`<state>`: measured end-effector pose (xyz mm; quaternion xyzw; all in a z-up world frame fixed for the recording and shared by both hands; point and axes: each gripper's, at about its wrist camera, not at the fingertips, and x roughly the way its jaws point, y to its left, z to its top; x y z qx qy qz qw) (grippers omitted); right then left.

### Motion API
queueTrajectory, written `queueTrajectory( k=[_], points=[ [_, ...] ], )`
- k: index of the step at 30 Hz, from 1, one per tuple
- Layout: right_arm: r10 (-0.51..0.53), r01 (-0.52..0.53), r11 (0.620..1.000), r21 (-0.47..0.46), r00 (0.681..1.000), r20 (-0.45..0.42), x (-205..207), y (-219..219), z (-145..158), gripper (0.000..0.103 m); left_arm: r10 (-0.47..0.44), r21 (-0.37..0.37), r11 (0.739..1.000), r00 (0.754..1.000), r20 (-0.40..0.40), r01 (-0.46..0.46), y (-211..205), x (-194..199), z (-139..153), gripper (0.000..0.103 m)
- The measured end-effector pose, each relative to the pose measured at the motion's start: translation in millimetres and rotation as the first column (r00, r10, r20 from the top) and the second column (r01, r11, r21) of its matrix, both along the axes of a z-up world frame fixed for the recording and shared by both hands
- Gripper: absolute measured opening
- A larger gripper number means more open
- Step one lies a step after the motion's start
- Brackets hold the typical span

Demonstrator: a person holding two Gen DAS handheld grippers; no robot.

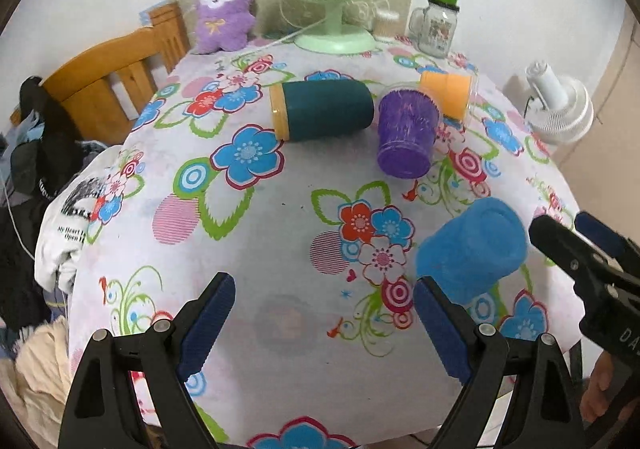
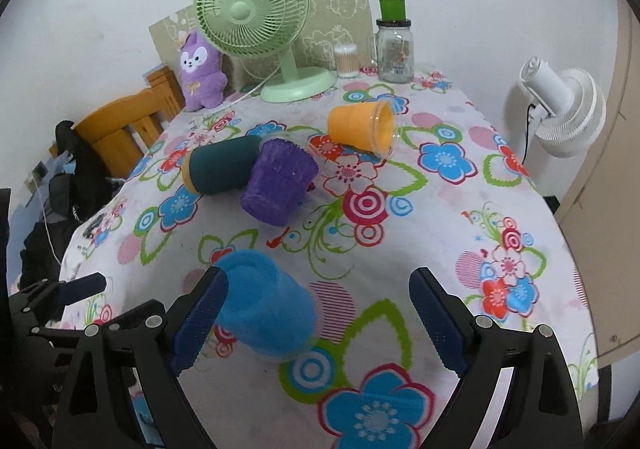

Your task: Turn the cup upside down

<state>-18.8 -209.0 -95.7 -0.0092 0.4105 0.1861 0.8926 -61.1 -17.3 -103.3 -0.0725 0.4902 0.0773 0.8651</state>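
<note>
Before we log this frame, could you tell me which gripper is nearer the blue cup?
Right. The right gripper has the blue cup between its open fingers; the left gripper is open beside it.

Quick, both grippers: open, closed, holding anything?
Left gripper: open, holding nothing.
Right gripper: open, around the blue cup, not clamped on it.

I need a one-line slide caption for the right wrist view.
Open right tool around the tilted blue cup; purple, teal and orange cups lie beyond.
</note>
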Motion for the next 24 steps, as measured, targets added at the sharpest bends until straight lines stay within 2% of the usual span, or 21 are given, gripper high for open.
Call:
queueTrajectory(
  k=[6,24],
  points=[
    [0.007,-0.006,1.0,-0.024,0.999,0.042,-12.1,-20.7,5.4,0.099,0.028,0.013,0.999,0.999,0.033,-0.029,-16.8,-15.7,3.5,0.092],
    [-0.04,0.045,0.997,-0.057,0.996,0.086,-41.7,-53.2,-2.8,0.1,0.014,0.018,1.0,0.997,0.082,-0.016,-46.9,-42.0,-2.6,0.093]
  ],
)
